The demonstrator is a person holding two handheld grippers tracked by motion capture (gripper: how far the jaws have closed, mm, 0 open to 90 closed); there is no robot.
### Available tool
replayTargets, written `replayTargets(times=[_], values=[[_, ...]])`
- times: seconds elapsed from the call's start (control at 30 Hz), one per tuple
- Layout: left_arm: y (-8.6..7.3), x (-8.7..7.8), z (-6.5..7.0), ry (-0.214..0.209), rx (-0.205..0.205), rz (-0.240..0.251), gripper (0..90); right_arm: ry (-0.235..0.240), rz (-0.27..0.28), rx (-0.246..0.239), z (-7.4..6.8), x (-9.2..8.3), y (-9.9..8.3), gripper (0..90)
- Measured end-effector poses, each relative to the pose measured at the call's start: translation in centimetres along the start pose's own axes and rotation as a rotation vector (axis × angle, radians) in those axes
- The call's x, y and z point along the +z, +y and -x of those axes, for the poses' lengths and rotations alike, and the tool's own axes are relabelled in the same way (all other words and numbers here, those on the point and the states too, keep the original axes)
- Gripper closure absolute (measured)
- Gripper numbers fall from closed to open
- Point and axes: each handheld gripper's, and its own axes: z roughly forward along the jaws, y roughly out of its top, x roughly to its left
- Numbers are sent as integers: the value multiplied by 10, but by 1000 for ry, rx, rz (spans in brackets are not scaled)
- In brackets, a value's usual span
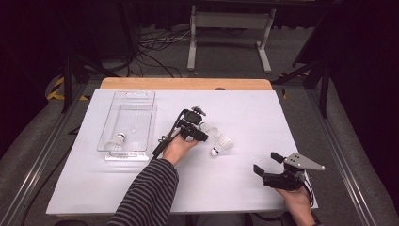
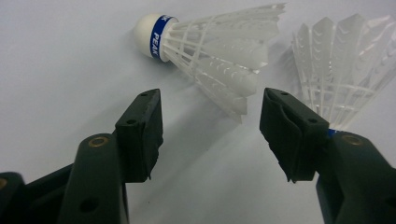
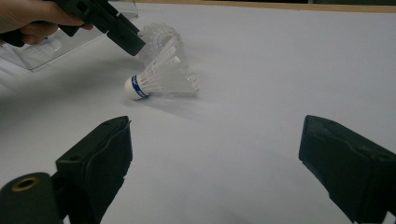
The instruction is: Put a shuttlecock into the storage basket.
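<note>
White surface (image 1: 141,188), one sheet on a wooden-edged top; all places below are given relative to the blue-banded shuttlecock. Blue-banded shuttlecock (image 2: 205,51): white feathered skirt, white cork with a blue band, lying on its side on the surface near the middle, cork toward the person's side in the high view (image 1: 221,146); seen from the right gripper view (image 3: 159,77) with the cork at the left and the skirt fanned to the right. Second shuttlecock (image 2: 345,70): white, just beside the blue-banded one on its far side, skirts close together; whether they touch cannot be told. Left gripper (image 2: 210,135): held in the person's left hand (image 1: 179,148), striped sleeve behind it; fingers (image 2: 140,135) spread apart, empty, poised just short of the blue-banded shuttlecock, whose skirt edge lies in line with the gap between them, not pressed by either pad. Right gripper (image 3: 215,172): held in the person's right hand (image 1: 299,200), well apart from the blue-banded shuttlecock toward the near right edge of the surface; fingers (image 3: 100,163) wide apart, nothing between them, pointing toward that shuttlecock. Clear plastic tray (image 1: 136,101): rectangular, well to the left of the blue-banded shuttlecock. Third shuttlecock (image 1: 115,142): white, lying inside the tray at its near end.
</note>
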Motion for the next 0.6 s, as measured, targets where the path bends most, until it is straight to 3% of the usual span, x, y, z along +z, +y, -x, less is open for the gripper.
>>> replayTargets(times=[0.6], values=[[-1, 2, -4, 14, -19, -8, 618, 2, 2, 1, 0, 0, 0, 105]])
